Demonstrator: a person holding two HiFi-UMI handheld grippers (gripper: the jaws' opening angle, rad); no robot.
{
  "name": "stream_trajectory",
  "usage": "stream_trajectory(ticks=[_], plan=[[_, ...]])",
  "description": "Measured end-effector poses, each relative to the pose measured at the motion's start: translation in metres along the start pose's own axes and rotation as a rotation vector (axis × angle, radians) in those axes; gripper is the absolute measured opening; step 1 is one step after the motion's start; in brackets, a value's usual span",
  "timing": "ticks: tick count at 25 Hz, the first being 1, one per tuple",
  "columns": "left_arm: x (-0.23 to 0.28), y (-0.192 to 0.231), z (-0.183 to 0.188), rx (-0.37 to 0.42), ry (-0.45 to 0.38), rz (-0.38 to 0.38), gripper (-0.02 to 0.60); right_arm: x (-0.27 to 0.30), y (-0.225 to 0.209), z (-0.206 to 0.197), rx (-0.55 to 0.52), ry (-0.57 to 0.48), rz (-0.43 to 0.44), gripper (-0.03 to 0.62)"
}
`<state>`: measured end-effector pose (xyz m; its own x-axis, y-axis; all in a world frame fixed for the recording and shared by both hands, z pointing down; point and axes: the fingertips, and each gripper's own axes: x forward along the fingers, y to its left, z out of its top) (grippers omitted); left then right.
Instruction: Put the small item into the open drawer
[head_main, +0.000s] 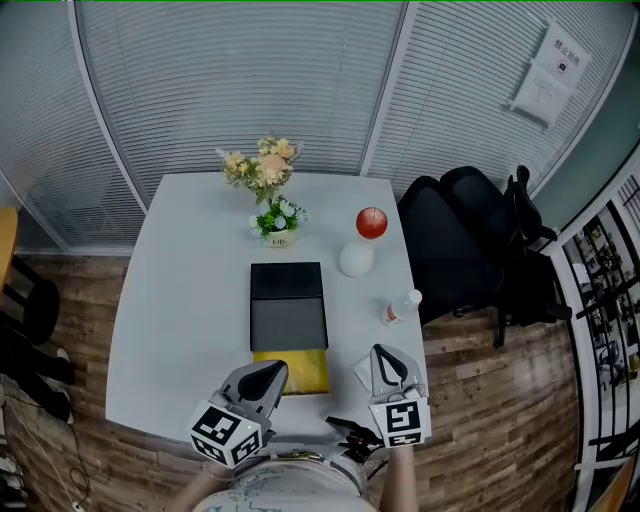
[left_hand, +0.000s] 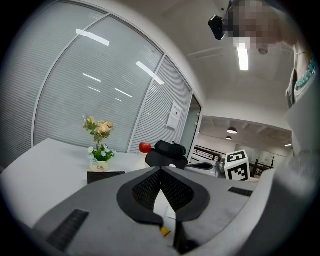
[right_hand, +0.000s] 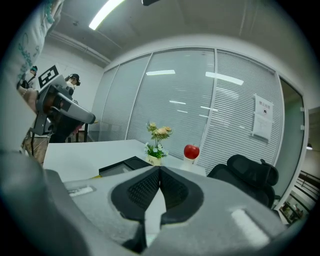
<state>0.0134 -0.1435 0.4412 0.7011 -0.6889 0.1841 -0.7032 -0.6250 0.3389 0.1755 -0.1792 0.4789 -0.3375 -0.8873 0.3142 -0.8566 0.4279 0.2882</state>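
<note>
A black box (head_main: 287, 281) sits mid-table with its grey open drawer (head_main: 288, 324) pulled toward me; a yellow flat piece (head_main: 297, 369) lies just in front of it. A small bottle (head_main: 403, 306) lies near the table's right edge. My left gripper (head_main: 274, 369) is shut and empty at the front edge, over the yellow piece's left corner. My right gripper (head_main: 381, 351) is shut and empty, above a white flat scrap (head_main: 361, 372) and short of the bottle. In each gripper view the pads meet at the tip: left gripper (left_hand: 160, 170), right gripper (right_hand: 160, 169).
At the back of the white table (head_main: 190, 300) stand a flower bunch (head_main: 262, 165), a small potted plant (head_main: 277, 222) and a red apple (head_main: 371, 222) on a white stand (head_main: 356, 260). A black office chair (head_main: 470, 240) stands to the right of the table.
</note>
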Motion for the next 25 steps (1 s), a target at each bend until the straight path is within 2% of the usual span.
stream_trajectory(ticks=[10, 17, 25], plan=[[0.007, -0.004, -0.008, -0.042, 0.029, -0.029, -0.003, 0.017, -0.002, -0.092, 0.036, 0.205, 0.058, 0.003], [0.011, -0.006, -0.014, -0.075, 0.035, -0.043, -0.003, 0.025, 0.012, -0.168, 0.071, 0.379, 0.136, 0.003], [0.011, -0.005, -0.015, -0.086, 0.038, -0.043, -0.003, 0.031, 0.031, -0.224, 0.06, 0.545, 0.237, 0.012]])
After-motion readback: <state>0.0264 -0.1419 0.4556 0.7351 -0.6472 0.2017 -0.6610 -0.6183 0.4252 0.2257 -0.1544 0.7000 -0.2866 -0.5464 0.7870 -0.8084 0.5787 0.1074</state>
